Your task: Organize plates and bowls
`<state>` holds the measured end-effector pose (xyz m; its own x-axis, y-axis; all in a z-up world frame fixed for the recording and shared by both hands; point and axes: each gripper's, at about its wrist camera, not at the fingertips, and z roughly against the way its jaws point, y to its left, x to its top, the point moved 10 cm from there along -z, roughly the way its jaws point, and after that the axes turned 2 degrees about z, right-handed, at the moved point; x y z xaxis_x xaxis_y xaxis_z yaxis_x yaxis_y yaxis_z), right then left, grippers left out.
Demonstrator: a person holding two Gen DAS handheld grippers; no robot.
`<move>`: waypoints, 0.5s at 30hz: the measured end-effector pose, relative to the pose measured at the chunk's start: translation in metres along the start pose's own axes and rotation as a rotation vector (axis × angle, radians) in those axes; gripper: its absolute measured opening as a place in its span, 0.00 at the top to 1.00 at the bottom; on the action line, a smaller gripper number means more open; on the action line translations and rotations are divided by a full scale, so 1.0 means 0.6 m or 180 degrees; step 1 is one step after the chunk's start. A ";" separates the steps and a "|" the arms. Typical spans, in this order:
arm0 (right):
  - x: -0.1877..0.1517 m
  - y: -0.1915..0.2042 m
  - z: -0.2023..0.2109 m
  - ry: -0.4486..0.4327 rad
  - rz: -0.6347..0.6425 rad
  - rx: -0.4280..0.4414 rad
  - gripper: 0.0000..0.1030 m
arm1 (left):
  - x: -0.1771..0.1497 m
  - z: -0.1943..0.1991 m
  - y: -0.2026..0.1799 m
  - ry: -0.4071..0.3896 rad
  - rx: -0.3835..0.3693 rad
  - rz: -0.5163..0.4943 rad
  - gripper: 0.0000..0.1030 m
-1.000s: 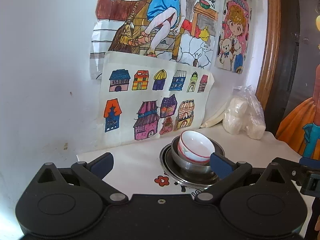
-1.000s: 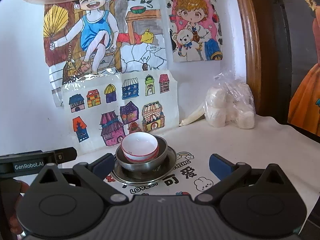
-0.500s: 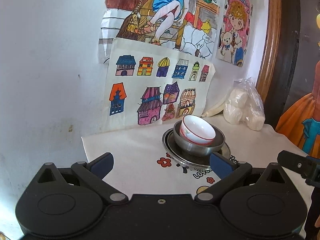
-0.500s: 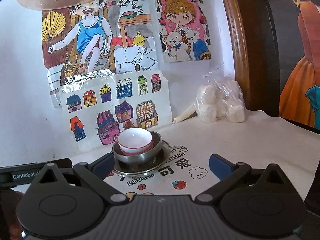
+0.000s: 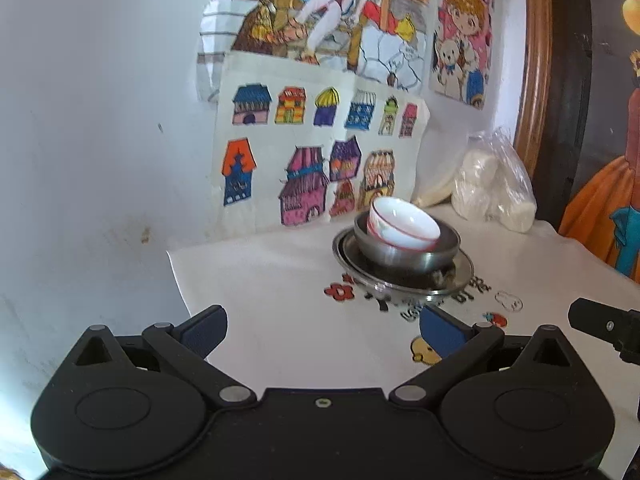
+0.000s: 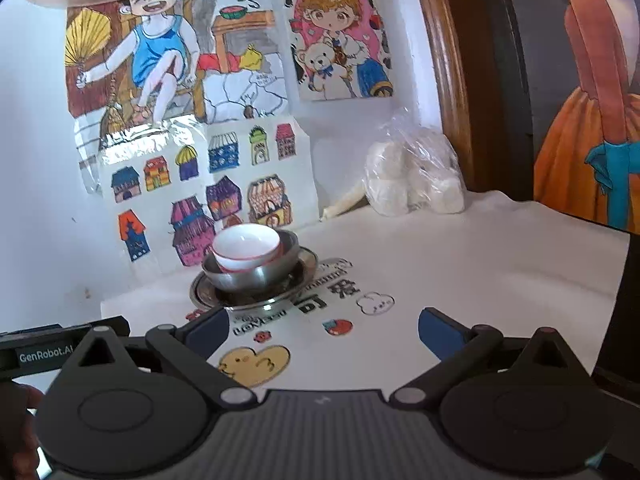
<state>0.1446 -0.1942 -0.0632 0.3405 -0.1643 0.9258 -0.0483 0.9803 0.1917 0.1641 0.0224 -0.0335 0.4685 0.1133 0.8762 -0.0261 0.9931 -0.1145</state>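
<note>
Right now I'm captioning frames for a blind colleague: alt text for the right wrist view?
A white red-rimmed bowl sits tilted in a steel bowl on a steel plate, on a cartoon-printed tablecloth. The open, empty right gripper frames the foreground, children's drawings behind.

Home; children's drawings [image 6: 176, 80] on wall
</note>
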 end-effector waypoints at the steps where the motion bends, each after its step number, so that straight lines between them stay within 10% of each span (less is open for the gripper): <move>1: -0.005 -0.002 0.000 0.0012 -0.0010 -0.0019 0.00 | -0.005 -0.002 0.000 0.0012 -0.0023 -0.0001 0.01; 15: -0.072 -0.024 -0.022 0.0277 -0.0050 -0.0180 0.00 | -0.047 -0.029 -0.007 0.0159 -0.0100 -0.0066 0.01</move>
<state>0.1433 -0.2000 -0.1103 0.4212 -0.1719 0.8905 0.0099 0.9827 0.1850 0.1667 0.0147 -0.0659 0.5122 0.0901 0.8541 0.0115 0.9937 -0.1117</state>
